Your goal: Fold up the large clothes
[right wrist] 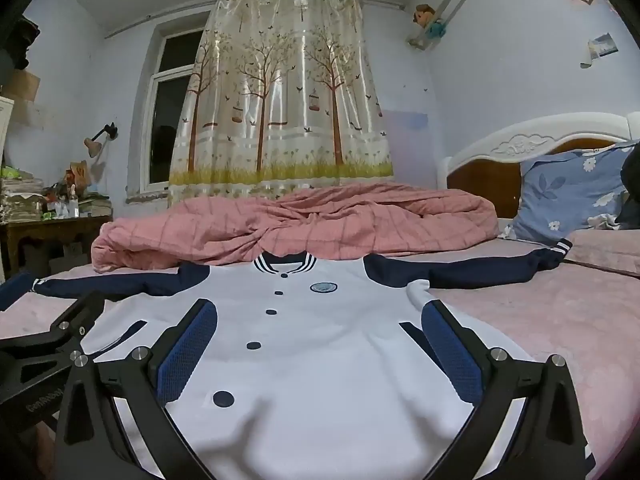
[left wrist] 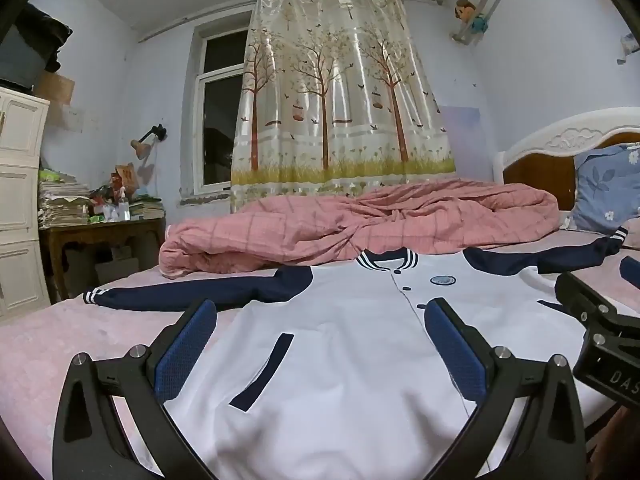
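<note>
Jacket (left wrist: 344,340), white with navy sleeves, spread flat and face-up on the bed (left wrist: 60,340), collar toward the quilt (left wrist: 360,224), hem nearest the cameras. Likely step: first fold not yet begun. Best done by pinching one layered edge low, lifting evenly, keeping the front smooth. Left gripper (left wrist: 320,320) and right gripper (right wrist: 320,320) side by side above the lower front, jaws wide apart, holding nothing; contact with cloth unclear.

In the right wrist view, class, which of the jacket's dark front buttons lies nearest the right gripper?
The lowest button on the white jacket, beside the right gripper's left blue pad; the other buttons run up toward the collar.
</note>
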The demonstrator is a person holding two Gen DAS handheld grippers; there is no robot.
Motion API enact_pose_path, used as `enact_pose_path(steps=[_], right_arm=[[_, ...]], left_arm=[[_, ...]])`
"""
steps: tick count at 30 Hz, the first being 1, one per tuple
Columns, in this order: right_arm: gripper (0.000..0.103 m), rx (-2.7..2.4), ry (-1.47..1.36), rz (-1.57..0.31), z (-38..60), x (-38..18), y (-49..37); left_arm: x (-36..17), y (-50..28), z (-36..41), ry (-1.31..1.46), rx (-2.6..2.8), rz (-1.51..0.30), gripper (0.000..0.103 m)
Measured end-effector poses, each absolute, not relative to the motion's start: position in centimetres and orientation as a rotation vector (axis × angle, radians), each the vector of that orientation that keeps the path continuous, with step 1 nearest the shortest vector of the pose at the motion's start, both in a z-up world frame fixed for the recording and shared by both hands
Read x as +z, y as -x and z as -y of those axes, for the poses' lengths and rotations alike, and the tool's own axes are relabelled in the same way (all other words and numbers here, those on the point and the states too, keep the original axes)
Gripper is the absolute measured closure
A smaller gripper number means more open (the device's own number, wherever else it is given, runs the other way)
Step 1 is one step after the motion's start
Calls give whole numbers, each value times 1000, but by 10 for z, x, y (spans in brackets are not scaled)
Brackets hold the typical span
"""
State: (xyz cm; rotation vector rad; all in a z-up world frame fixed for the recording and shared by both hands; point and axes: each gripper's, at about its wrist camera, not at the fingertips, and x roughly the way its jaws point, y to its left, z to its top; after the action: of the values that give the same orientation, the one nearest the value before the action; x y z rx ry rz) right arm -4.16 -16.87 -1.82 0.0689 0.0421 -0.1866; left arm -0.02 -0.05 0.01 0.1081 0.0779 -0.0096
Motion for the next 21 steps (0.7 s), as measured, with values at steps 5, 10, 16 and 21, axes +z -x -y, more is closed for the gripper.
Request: enact_pose_path(steps=[5,10,16,21], right_arm=[[0,-223,-36,-107,163,-19,41],[0,-213,-35,-100,165,-13,33],[0,-208,-61,-80,166,-19,46],[0,-220,-80,-72,170,-19,46]], left_arm=[[2,2,-5,-59,-6,-63,0],[3,3,-11,-61,-19,-64,0],[6,12,-3,-79,18,-34,0],[6,12,-14,-36,-11,-38,0]])
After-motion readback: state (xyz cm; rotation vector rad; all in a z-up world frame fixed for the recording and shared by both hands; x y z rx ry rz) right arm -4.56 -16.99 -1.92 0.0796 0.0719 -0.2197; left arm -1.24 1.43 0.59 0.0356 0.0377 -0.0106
